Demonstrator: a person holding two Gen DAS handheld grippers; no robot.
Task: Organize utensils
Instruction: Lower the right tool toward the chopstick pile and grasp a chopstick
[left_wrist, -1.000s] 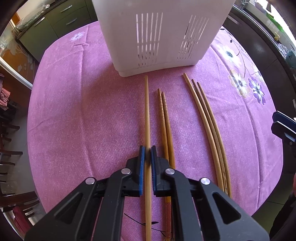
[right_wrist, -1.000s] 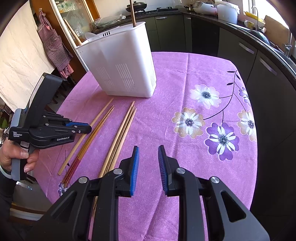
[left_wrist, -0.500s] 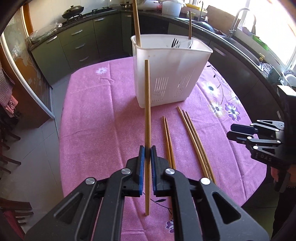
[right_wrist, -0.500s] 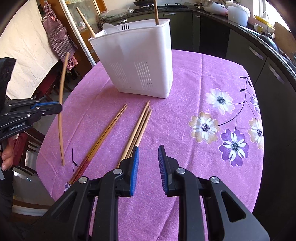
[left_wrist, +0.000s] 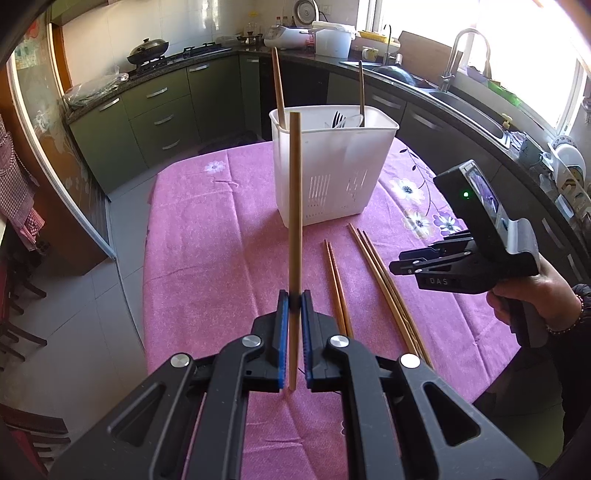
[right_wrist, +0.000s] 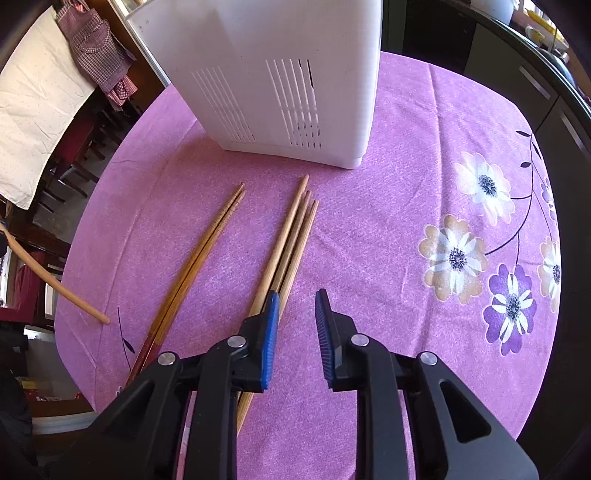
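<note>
Chopstick (left_wrist: 294, 206), pale wood, stands upright, pinched low on its shaft by the left gripper (left_wrist: 292, 306), clear above the purple flowered tablecloth (left_wrist: 207, 258). Beyond it sits the white slotted utensil holder (left_wrist: 332, 177), already holding 1 chopstick, a fork and another handle. On the cloth lie 2 darker chopsticks (right_wrist: 199, 258) side by side, and beside them 3 pale chopsticks (right_wrist: 291, 236) bunched together. Right gripper (right_wrist: 294, 314) hovers with jaws parted, holding nothing, just over the lower ends of the 3 pale ones.
</note>
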